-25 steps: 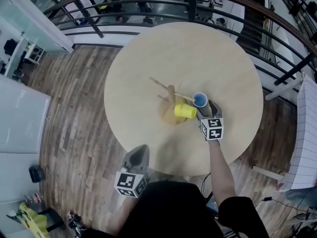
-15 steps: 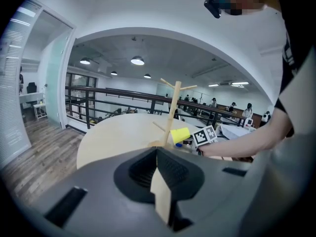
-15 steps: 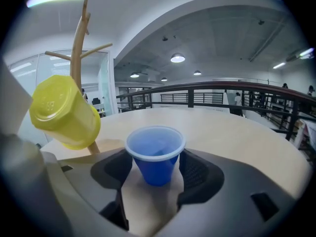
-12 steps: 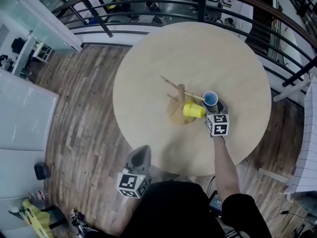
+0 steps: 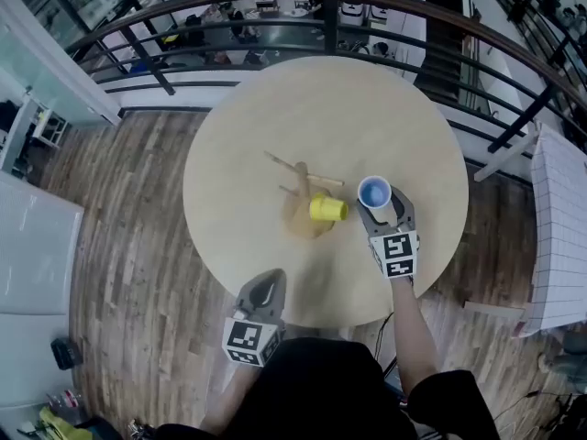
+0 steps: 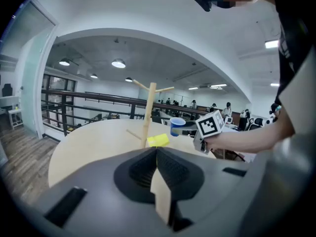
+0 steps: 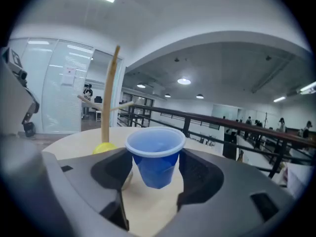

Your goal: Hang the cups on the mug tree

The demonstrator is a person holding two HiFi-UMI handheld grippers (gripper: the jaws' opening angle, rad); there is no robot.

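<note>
My right gripper point(image 5: 375, 202) point(image 7: 156, 163) is shut on an upright blue plastic cup point(image 5: 373, 192) point(image 7: 155, 154), and its jaws have just been closing on it. The cup hangs above the table, a short way right of the wooden mug tree point(image 5: 303, 189) point(image 7: 109, 98). A yellow cup point(image 5: 326, 209) point(image 6: 158, 140) sits low against the tree on its side; I cannot tell whether it hangs on a peg. My left gripper point(image 5: 266, 280) point(image 6: 157, 152) is shut on nothing, off the table's near edge.
The round pale wooden table point(image 5: 367, 108) carries only the tree and the cups. A dark curved railing point(image 5: 275, 7) runs behind it. Wood flooring point(image 5: 128, 209) lies to the left, and a white checked panel point(image 5: 559, 218) stands at the right.
My right gripper has lifted the blue cup up and away from the tree's side, to the right. The left gripper has shifted only slightly by the table's near edge.
</note>
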